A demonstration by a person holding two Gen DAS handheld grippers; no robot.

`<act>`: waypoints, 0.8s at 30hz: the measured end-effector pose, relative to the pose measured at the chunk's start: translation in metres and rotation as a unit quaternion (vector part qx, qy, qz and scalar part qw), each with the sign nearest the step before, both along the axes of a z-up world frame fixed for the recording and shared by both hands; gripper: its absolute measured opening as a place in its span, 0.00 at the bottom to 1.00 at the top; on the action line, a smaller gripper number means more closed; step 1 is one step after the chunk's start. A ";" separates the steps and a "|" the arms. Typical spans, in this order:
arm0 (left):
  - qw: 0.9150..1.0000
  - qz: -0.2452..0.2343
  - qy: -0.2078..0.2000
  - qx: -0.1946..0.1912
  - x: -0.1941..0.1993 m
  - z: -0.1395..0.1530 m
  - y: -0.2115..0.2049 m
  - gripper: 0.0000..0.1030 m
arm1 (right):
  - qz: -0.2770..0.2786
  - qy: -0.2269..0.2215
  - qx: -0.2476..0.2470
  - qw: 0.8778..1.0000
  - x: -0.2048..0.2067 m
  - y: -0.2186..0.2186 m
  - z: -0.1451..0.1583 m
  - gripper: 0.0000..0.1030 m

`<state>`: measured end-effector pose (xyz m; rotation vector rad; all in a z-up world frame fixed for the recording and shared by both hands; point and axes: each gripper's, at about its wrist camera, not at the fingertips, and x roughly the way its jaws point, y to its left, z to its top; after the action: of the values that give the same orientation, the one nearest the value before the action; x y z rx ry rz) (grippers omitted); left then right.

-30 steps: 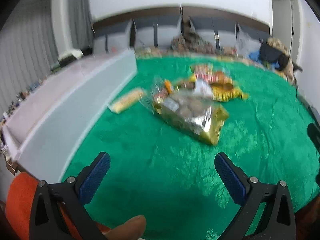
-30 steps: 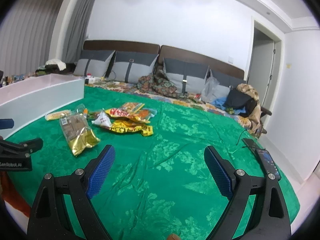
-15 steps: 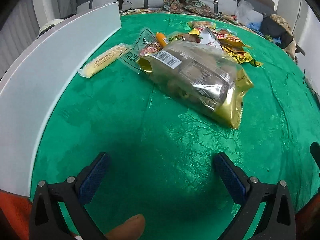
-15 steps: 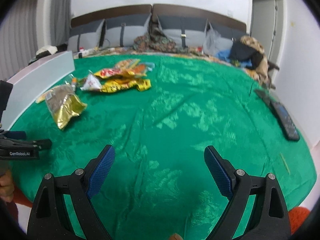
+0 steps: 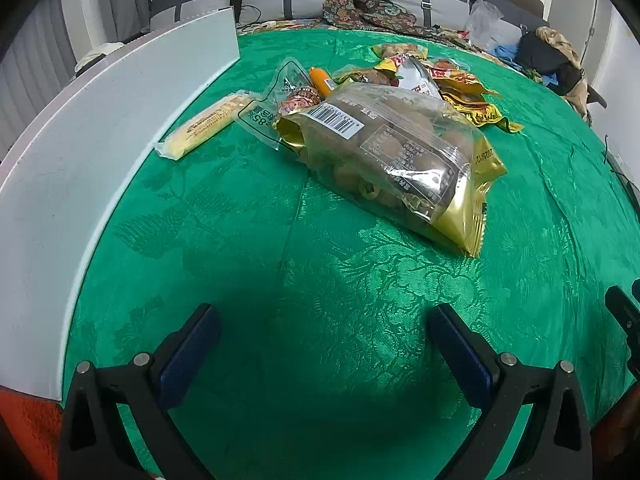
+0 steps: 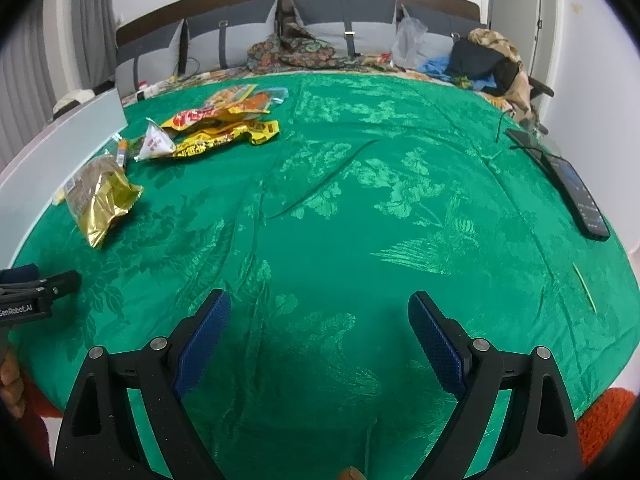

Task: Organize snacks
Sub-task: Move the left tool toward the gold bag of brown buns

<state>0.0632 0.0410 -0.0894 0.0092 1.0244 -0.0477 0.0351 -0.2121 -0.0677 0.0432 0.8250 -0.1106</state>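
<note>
A gold and clear snack bag (image 5: 392, 156) lies on the green cloth (image 5: 320, 288), just ahead of my open, empty left gripper (image 5: 324, 344). Behind it lie a clear packet (image 5: 276, 108), a yellow bar (image 5: 204, 126), an orange stick (image 5: 320, 80) and yellow wrappers (image 5: 468, 96). A white bin (image 5: 80, 152) stands along the left. In the right wrist view the gold bag (image 6: 100, 200) and yellow wrappers (image 6: 224, 132) lie far left. My right gripper (image 6: 320, 328) is open and empty over bare cloth.
A dark phone (image 6: 576, 192) lies at the cloth's right edge with a cable (image 6: 320, 184) across the middle. Grey cushions (image 6: 328, 28), clothes and bags (image 6: 488, 60) sit at the back. The left gripper's tip (image 6: 36, 288) shows at the left edge.
Both grippers have tilted down and moved forward over the cloth. The left one has come closer to the gold bag. Both stay open.
</note>
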 end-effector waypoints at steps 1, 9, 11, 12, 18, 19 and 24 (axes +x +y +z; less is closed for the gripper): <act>1.000 0.000 -0.002 0.000 0.001 0.000 -0.001 1.00 | 0.000 0.002 0.002 1.000 0.000 0.000 0.000 0.90; 1.000 -0.005 -0.009 0.001 -0.001 0.000 0.000 1.00 | -0.015 0.031 0.033 0.999 0.011 -0.008 0.007 0.90; 1.000 -0.005 -0.011 0.001 -0.002 0.000 -0.001 1.00 | -0.021 0.040 0.034 0.998 0.018 -0.014 0.007 0.90; 1.000 -0.005 -0.011 0.001 -0.002 0.000 -0.001 1.00 | -0.023 0.043 0.030 0.998 0.023 -0.017 0.005 0.90; 1.000 -0.006 -0.011 0.002 -0.002 0.000 -0.001 1.00 | -0.037 0.060 -0.002 0.997 0.055 -0.041 -0.005 0.90; 1.000 -0.006 -0.011 0.002 -0.002 0.000 -0.002 1.00 | -0.037 0.066 -0.003 0.997 0.061 -0.044 -0.007 0.90; 1.000 -0.009 -0.013 0.002 -0.001 0.000 -0.001 1.00 | -0.025 0.079 0.002 0.997 0.082 -0.051 -0.010 0.90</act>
<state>0.0622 0.0395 -0.0892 0.0232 0.9977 -0.0620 0.1170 -0.2633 -0.0780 0.0597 0.9823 -0.1618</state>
